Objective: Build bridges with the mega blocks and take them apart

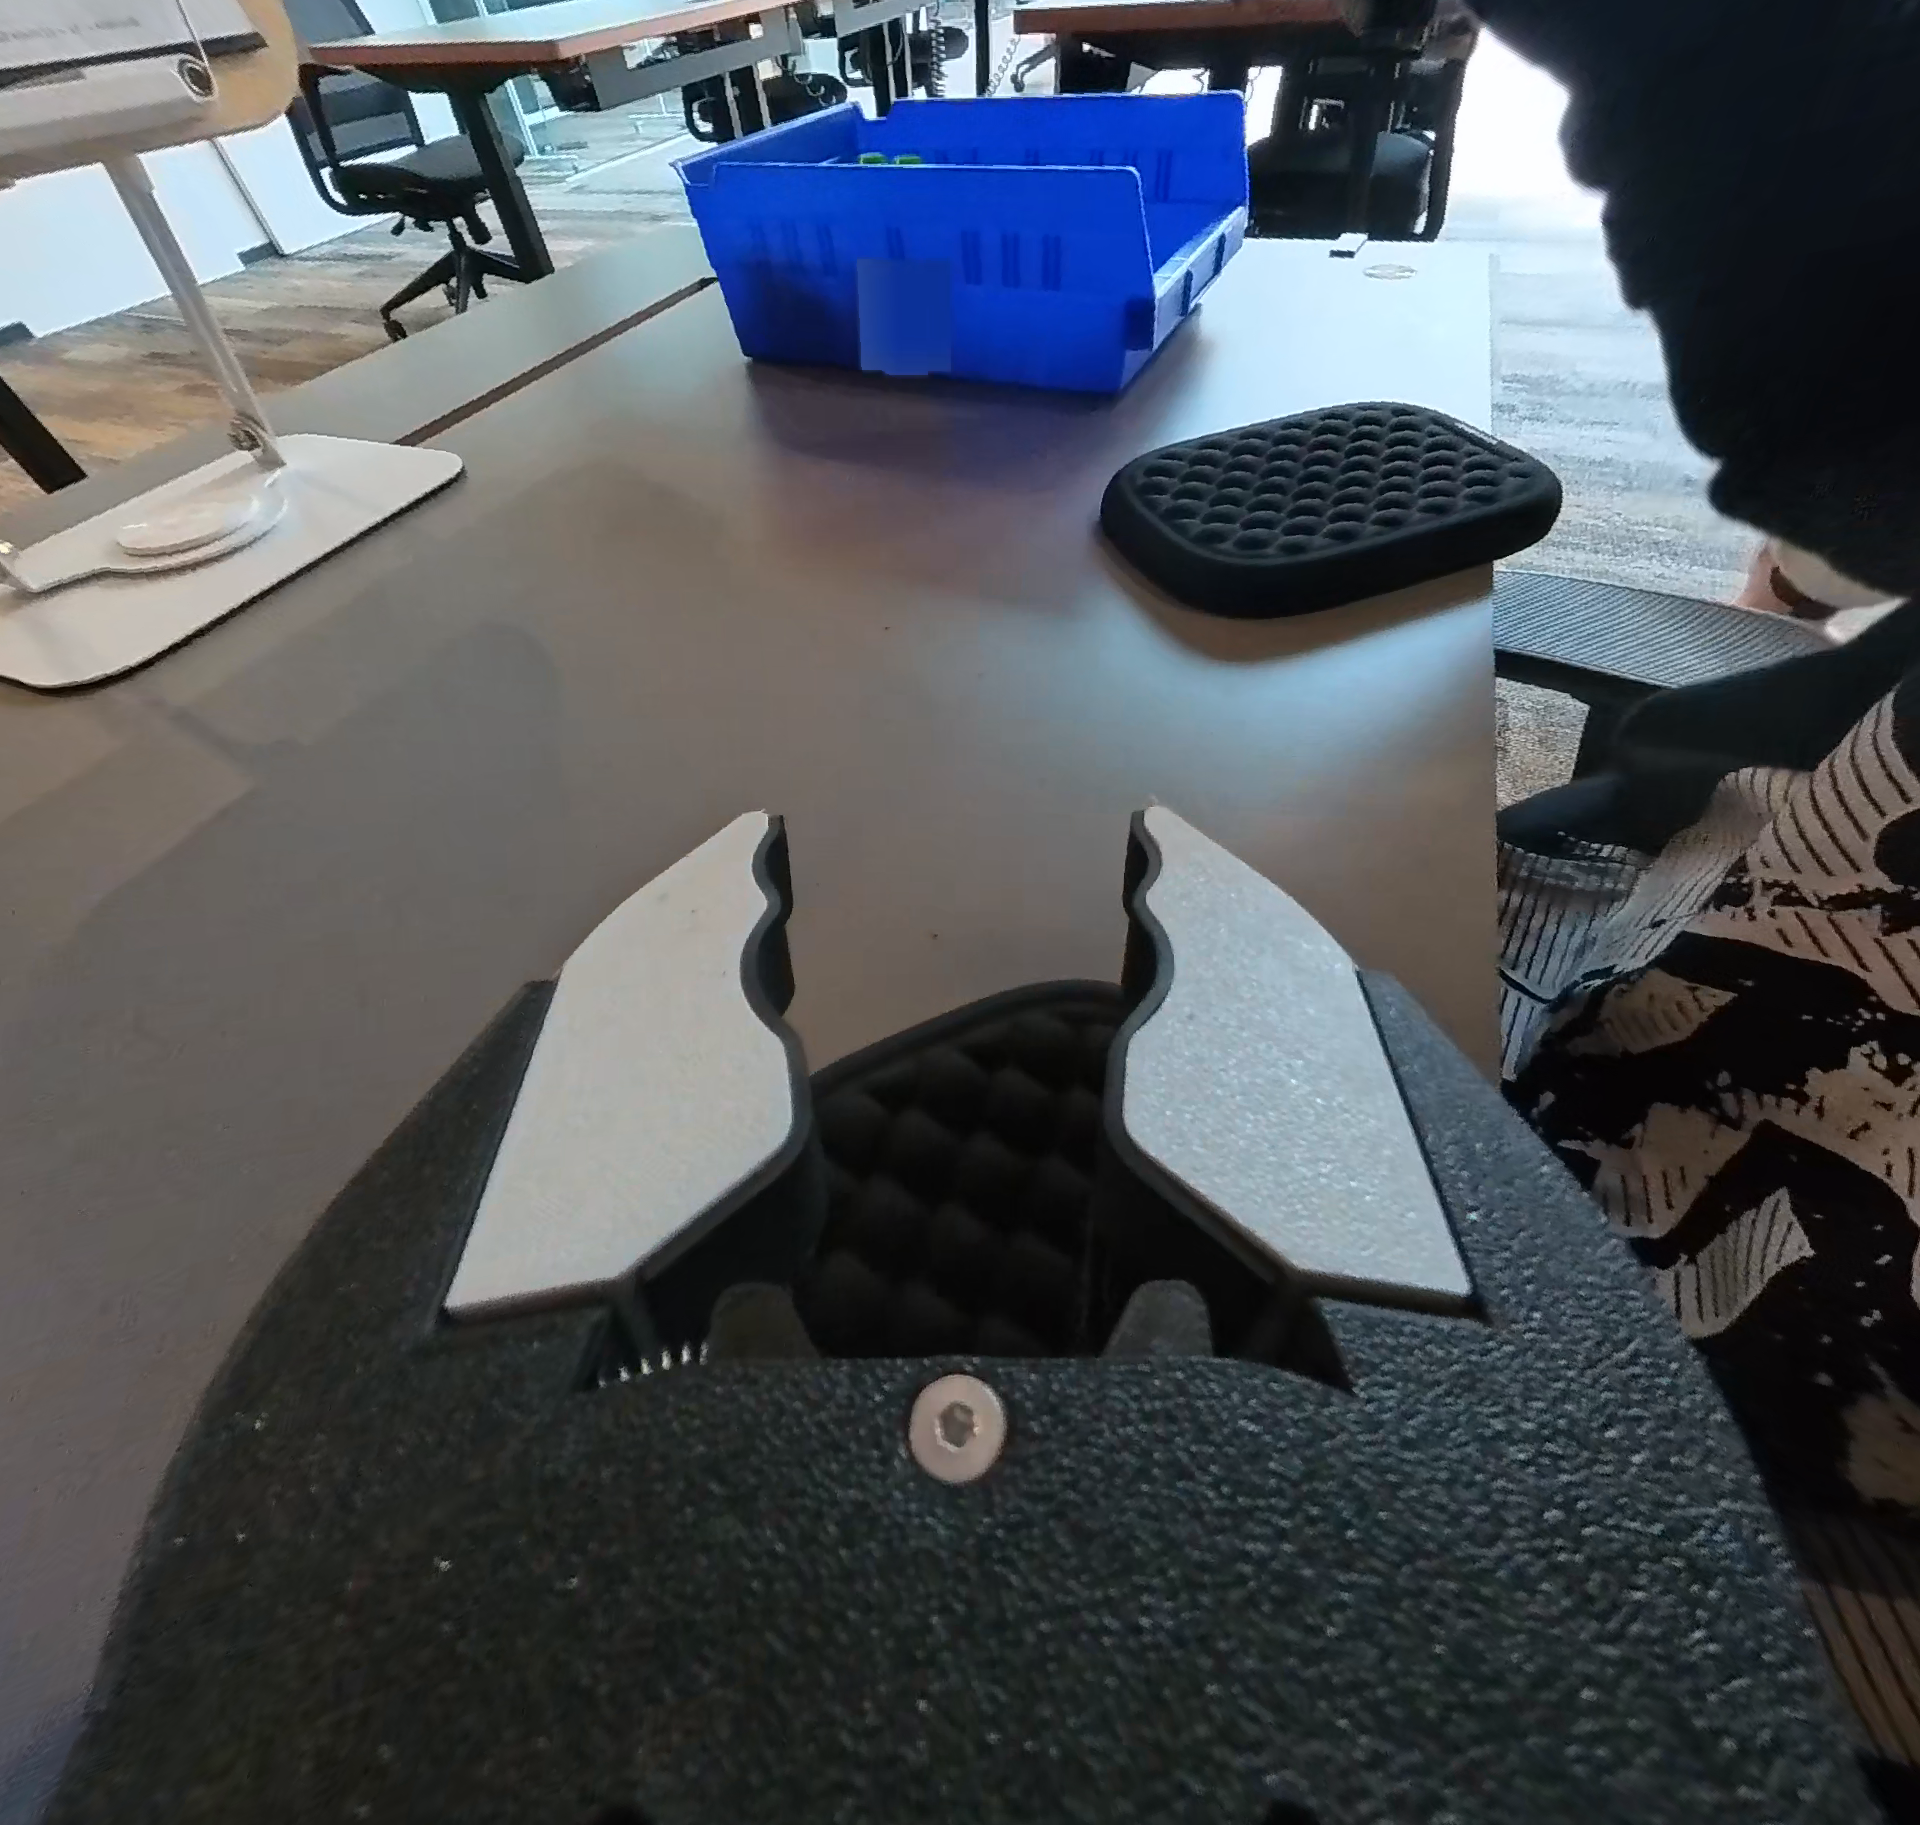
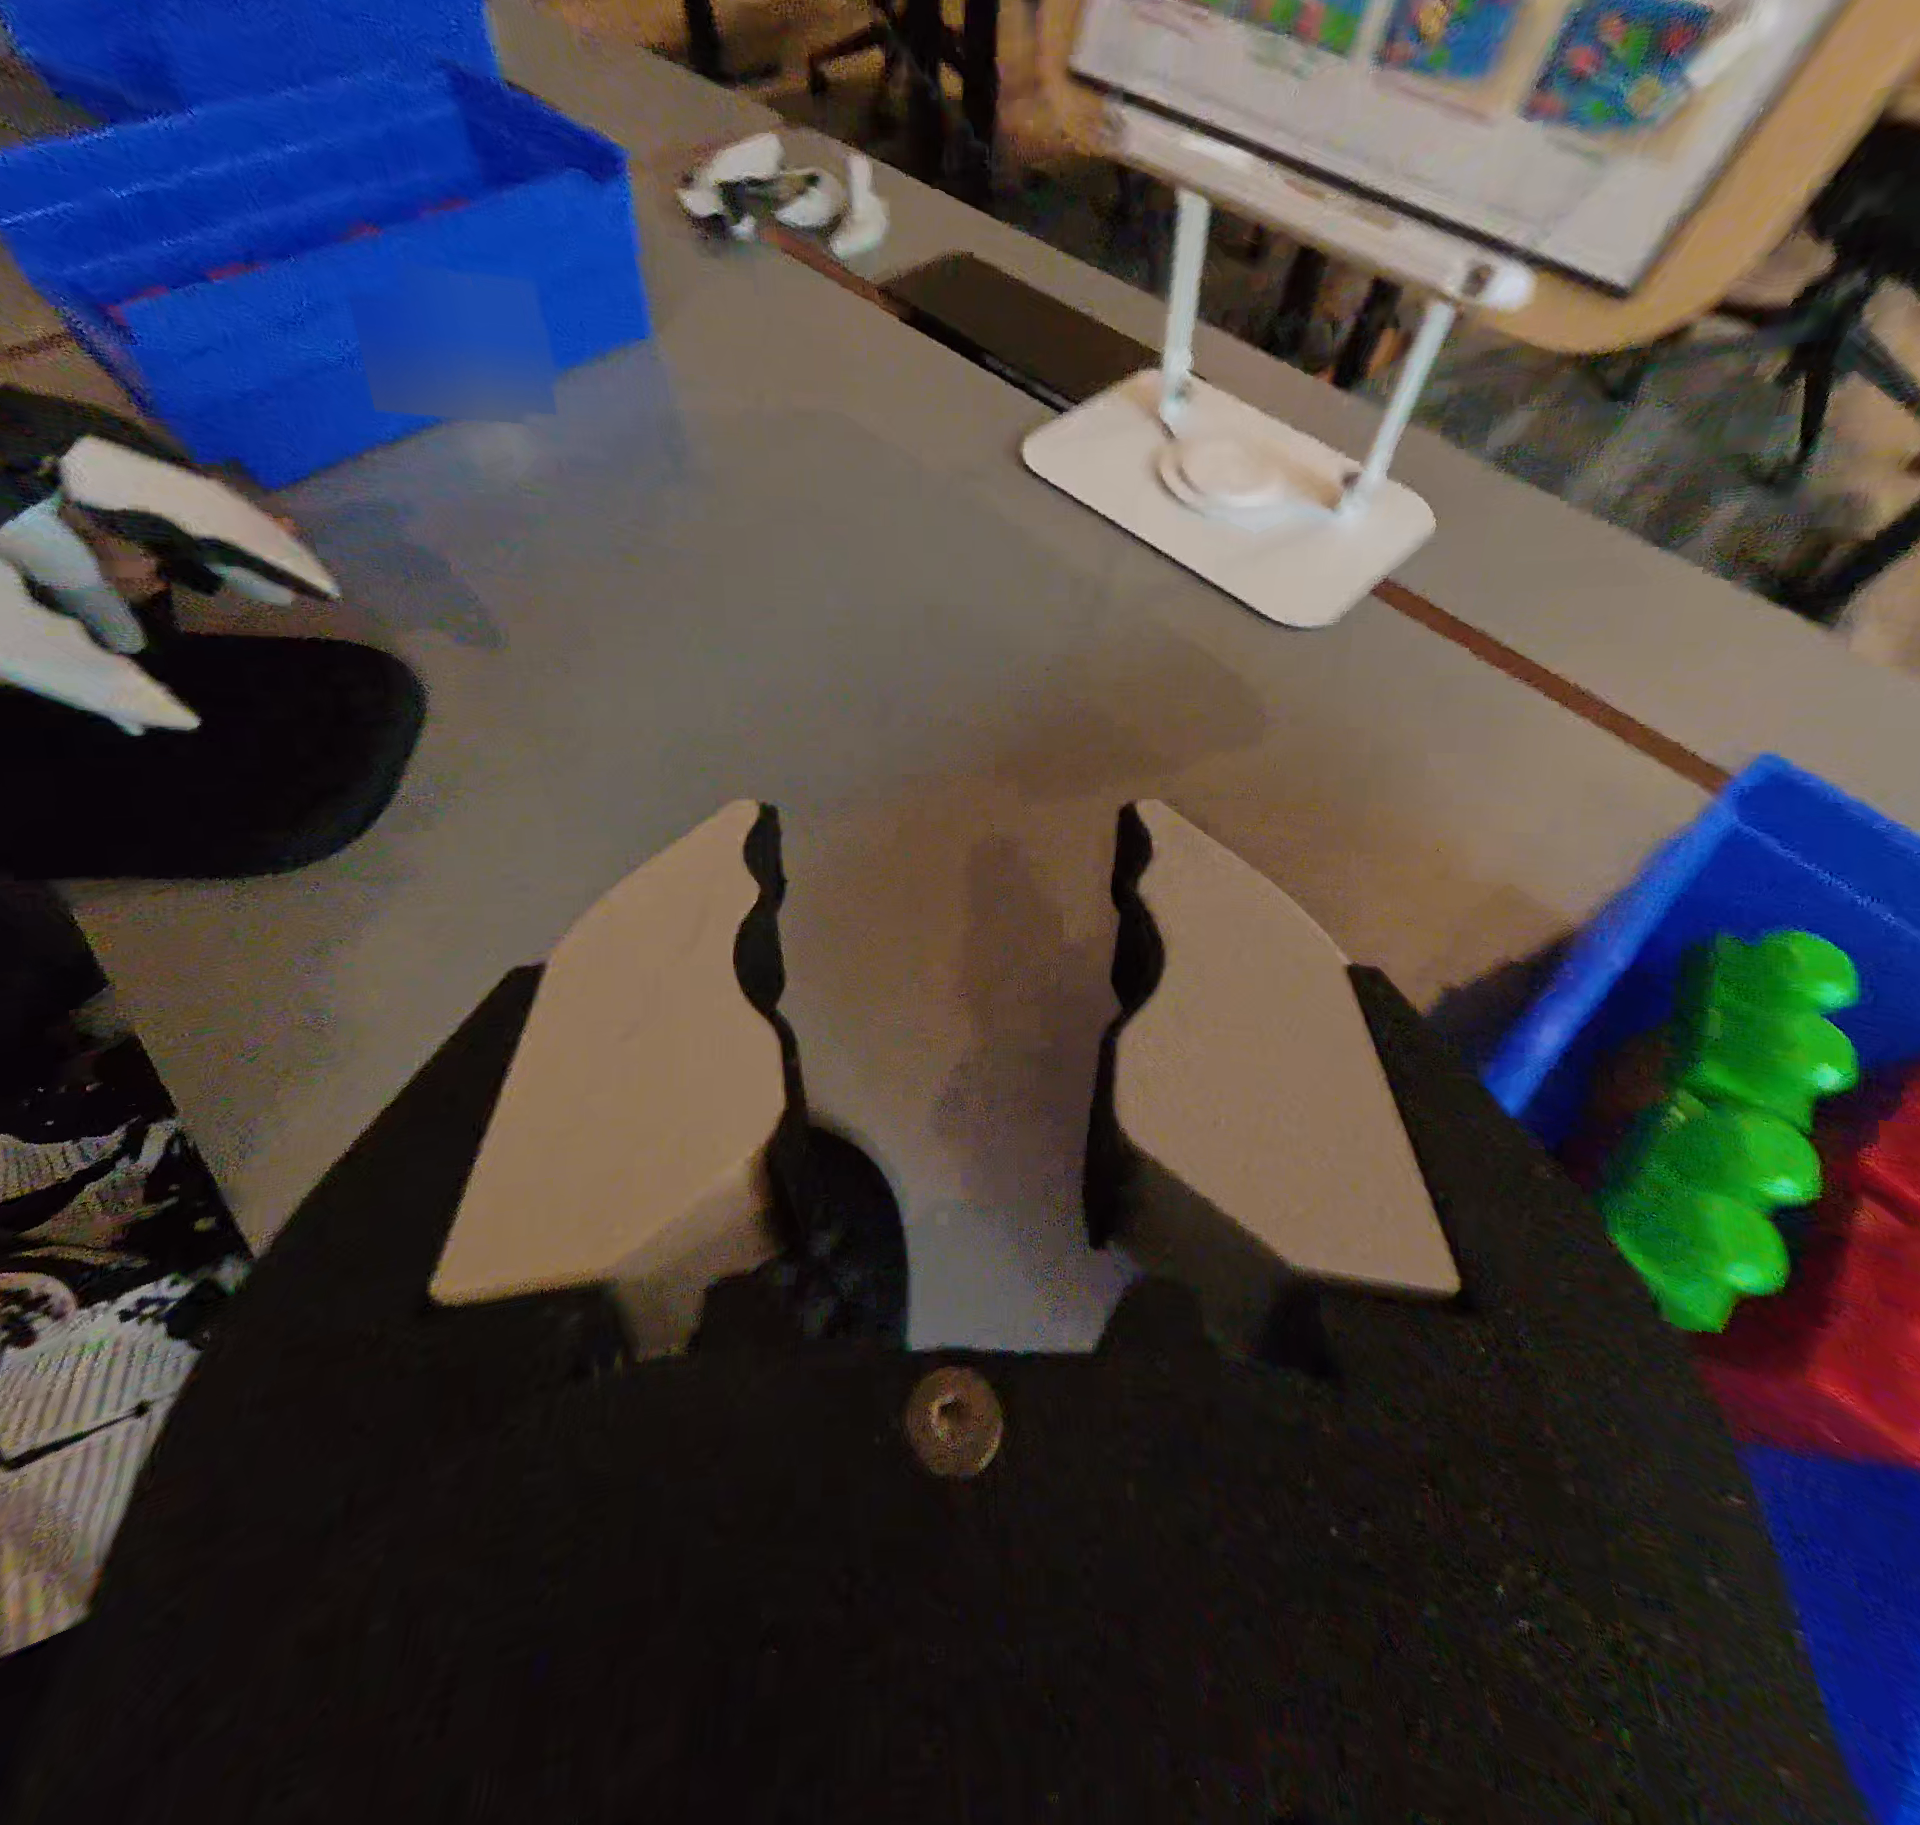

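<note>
Both my left gripper [image 1: 956, 819] and right gripper [image 2: 945, 814] gape empty over a bare counter [image 1: 831, 632], green mega blocks [image 2: 1735, 1131] binned, so I judge no bridge standing.

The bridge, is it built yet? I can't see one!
Nothing is built: the grey table carries no bridge. Both tongs, left and right, are open and hold nothing. The green block lies in its blue bin beside the right tongs. Picking, stacking and taking apart all remain.
</note>
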